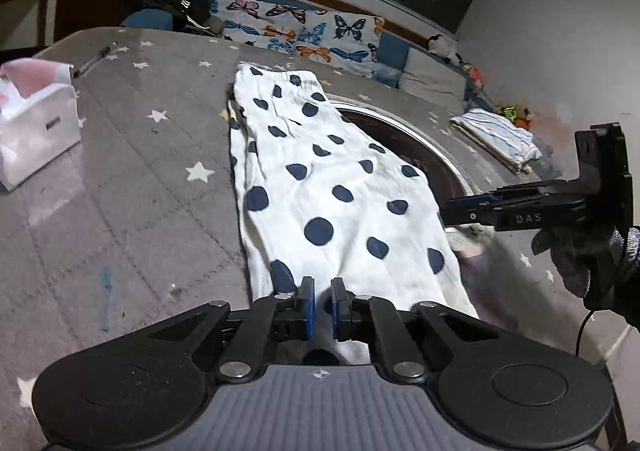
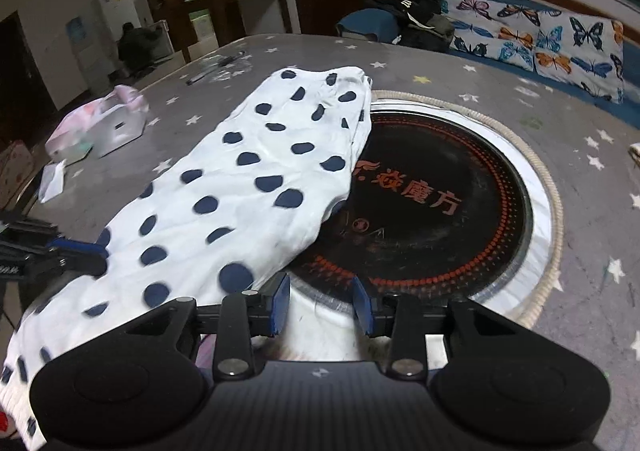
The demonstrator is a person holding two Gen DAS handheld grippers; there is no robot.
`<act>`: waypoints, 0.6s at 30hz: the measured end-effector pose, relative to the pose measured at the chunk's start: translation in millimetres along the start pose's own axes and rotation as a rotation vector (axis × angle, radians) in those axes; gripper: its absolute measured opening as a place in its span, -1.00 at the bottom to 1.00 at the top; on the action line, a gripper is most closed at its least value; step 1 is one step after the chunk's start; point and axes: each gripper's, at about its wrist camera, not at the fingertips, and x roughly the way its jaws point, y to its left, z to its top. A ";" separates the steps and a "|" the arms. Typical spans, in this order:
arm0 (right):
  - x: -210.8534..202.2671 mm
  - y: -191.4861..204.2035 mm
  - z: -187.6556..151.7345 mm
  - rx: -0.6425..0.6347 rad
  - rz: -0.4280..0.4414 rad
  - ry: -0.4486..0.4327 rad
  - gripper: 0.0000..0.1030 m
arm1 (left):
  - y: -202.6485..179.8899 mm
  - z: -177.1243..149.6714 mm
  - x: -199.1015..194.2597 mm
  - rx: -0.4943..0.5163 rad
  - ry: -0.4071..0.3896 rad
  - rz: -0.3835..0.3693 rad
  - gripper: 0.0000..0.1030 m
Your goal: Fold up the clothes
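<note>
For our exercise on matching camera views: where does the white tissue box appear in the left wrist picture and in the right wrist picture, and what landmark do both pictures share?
Left wrist view: the white tissue box sits at the far left edge, on the starred grey cover.
Right wrist view: it lies upper left, beyond the spotted garment.
Shared landmark: the polka-dot garment, lying partly over the round black hotplate.

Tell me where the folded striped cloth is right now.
In the left wrist view, the folded striped cloth lies at the right on the star-patterned table cover, beyond the round black hotplate.
</note>
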 end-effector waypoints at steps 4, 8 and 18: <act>9.2 -1.3 7.5 0.009 0.035 -0.013 -0.32 | -15.8 14.0 -1.2 0.042 -0.020 -0.012 -0.80; 11.6 5.1 18.4 0.013 0.102 -0.040 -0.32 | -39.6 30.5 6.9 0.101 -0.036 -0.078 -0.80; 16.3 9.9 36.8 0.047 0.270 -0.042 -0.34 | -71.3 40.4 63.3 0.193 0.037 -0.143 -0.79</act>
